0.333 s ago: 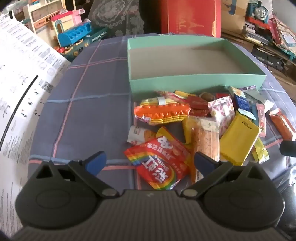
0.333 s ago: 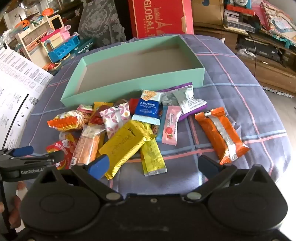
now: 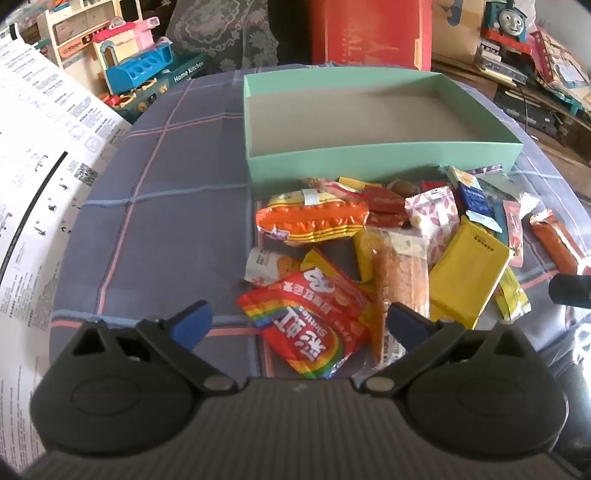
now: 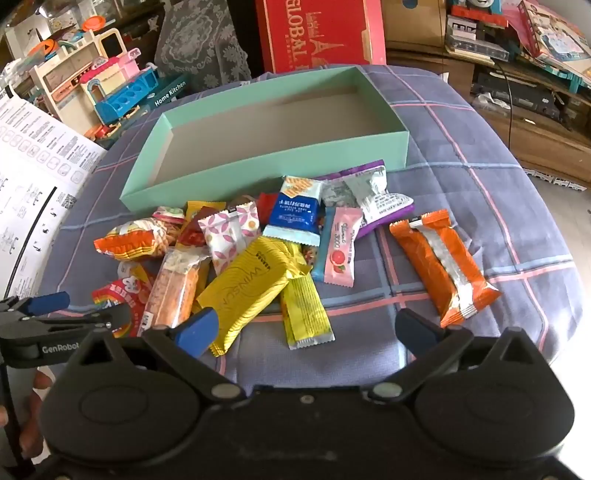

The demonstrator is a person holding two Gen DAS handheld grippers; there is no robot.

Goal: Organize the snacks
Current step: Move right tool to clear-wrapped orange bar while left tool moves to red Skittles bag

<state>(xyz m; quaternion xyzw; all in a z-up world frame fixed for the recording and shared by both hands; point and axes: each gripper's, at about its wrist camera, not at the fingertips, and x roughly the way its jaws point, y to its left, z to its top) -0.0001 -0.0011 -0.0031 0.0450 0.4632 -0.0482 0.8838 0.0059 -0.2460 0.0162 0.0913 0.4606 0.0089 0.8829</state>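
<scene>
Pile of wrapped snacks (image 4: 258,251) at frame centre in the right wrist view, on blue-grey plaid cloth (image 4: 461,155), just in front of shallow mint-green cardboard box (image 4: 269,162), nothing inside. Within the pile: yellow foil packet (image 4: 245,291), red rainbow-striped candy bag (image 3: 314,325), orange crinkled snack bag (image 3: 314,225); orange-and-silver wrapped bar (image 4: 443,266) slightly apart at right.

Left gripper (image 3: 297,319) released, blue-tipped fingers spread to either side of the red bag, lower centre of the left wrist view, contact unclear. Right gripper (image 4: 306,328) likewise released, low before the yellow packet, grasping nothing.

Beyond the cloth: red printed carton (image 4: 317,33) at top centre, toy kitchen set (image 4: 110,85) and white printed sheet (image 4: 33,177) at left, cluttered wooden shelving (image 4: 524,92) at right.

Against the frame 0.3 s before: snacks and box unmoved, both grippers equally spread, framing nearly identical.
</scene>
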